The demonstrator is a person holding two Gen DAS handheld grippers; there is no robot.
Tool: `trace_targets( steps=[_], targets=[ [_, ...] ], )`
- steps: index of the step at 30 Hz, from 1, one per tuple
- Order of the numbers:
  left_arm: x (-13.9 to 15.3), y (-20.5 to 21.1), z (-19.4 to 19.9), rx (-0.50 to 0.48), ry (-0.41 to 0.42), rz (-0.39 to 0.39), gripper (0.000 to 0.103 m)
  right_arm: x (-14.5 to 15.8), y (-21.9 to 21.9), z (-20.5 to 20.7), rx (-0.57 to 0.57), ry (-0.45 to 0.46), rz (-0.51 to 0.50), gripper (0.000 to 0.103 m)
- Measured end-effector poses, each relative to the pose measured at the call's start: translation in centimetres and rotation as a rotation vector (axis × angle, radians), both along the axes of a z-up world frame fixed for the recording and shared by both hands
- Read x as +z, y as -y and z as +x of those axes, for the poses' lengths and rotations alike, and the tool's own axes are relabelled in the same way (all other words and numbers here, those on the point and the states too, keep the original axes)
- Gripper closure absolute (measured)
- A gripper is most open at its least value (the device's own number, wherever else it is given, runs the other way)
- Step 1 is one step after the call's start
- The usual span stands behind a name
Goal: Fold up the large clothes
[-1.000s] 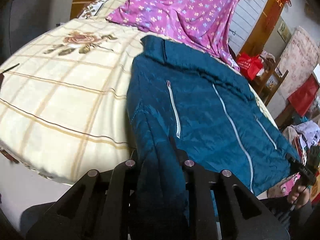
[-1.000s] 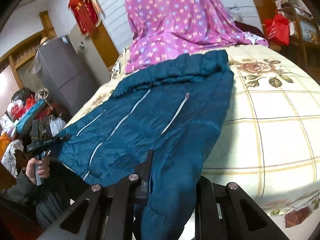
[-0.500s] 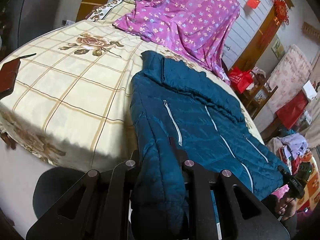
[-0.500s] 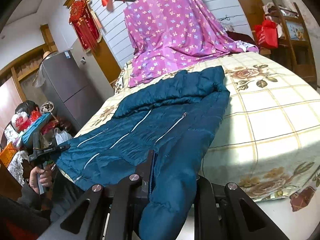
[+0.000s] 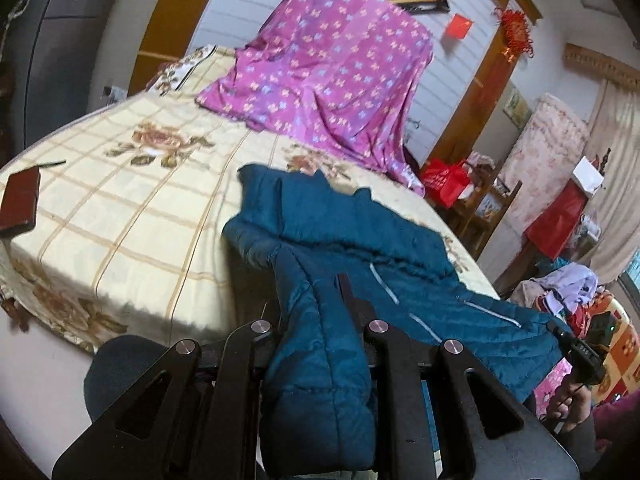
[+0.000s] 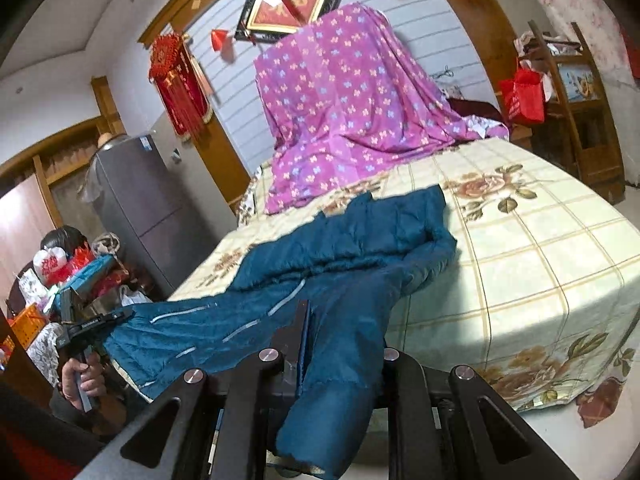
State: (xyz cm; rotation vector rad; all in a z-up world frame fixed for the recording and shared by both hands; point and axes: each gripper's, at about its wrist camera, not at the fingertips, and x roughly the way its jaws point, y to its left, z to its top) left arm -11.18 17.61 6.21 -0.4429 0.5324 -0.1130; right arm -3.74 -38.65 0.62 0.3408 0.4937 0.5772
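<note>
Since a second ago we have lifted both hands and drawn the near end of the blue padded jacket up off the bed; more of the far wall now shows in both views, and the jacket's near half hangs slack between us instead of lying flat.

Our left hand-held gripper is pinched narrow on one corner of the jacket's near edge, the fabric bunched between its jaws and spilling down over them. Our right hand-held gripper is clamped the same way on the other corner.

What the fold turns on: the jacket runs lengthwise away from us, its far end with the collar resting on the bed ahead, near the purple flowered cloth. Both hands sit at the near end, about equally close, so we judge the move is to carry this edge forward over the body toward the collar.

A checked, rose-printed sheet covers the bed, and a dark flat object lies near its left edge. Around it the room is crowded: a grey fridge, red hangings and wooden shelves.
</note>
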Motion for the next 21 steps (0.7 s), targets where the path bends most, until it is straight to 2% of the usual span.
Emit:
trace_targets(
  steps=[7, 12, 17, 21],
  targets=[
    [0.9, -1.2, 2.1, 0.025, 0.034, -0.050, 0.089, 0.5, 0.6, 1.0, -0.008, 0.016, 0.040, 0.087],
    [2.4, -1.6, 4.8, 0.072, 0.093, -0.047, 0.089, 2.2, 0.2, 2.9, -0.037, 0.067, 0.055, 0.087],
    [3.3, -0.7, 8.3, 0.146, 0.144, 0.032, 0.089, 3.5, -1.0, 5.7, -0.107, 0.119, 0.026, 0.088],
    [2.3, -0.5, 11.6, 0.197, 0.139, 0.085, 0.088, 3.4, -2.1, 8.6, -0.167, 0.126, -0.003, 0.087]
  ],
)
